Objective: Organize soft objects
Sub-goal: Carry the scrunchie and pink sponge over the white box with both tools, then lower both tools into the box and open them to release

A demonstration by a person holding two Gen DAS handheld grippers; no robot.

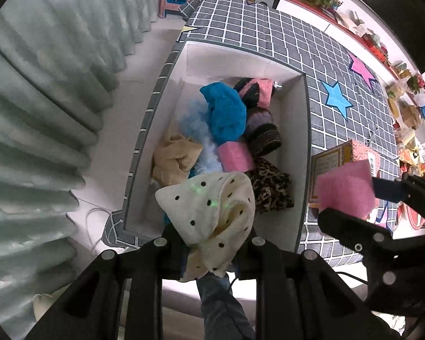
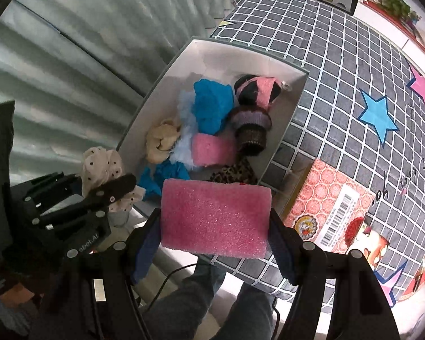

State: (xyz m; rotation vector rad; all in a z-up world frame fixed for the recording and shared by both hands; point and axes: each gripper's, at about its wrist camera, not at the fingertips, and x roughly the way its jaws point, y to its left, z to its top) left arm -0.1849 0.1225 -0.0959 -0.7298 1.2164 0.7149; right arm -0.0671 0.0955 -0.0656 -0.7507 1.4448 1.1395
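Left gripper (image 1: 209, 250) clamps polka-dot cloth (image 1: 212, 212) above white box (image 1: 303, 147) | right gripper (image 2: 215, 243) grips pink foam block (image 2: 215, 218) | grid-patterned worktop (image 2: 340, 70) with stars | grey curtain (image 1: 42, 99) behind

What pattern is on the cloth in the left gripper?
Cream cloth with black polka dots; left wrist view shows it best.

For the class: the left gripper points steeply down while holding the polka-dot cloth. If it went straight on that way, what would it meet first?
Probably the soft pile at the near end of the white box: the left gripper, shut on the polka-dot cloth, hangs over the leopard-print fabric and pink foam roll. Depth is unclear.
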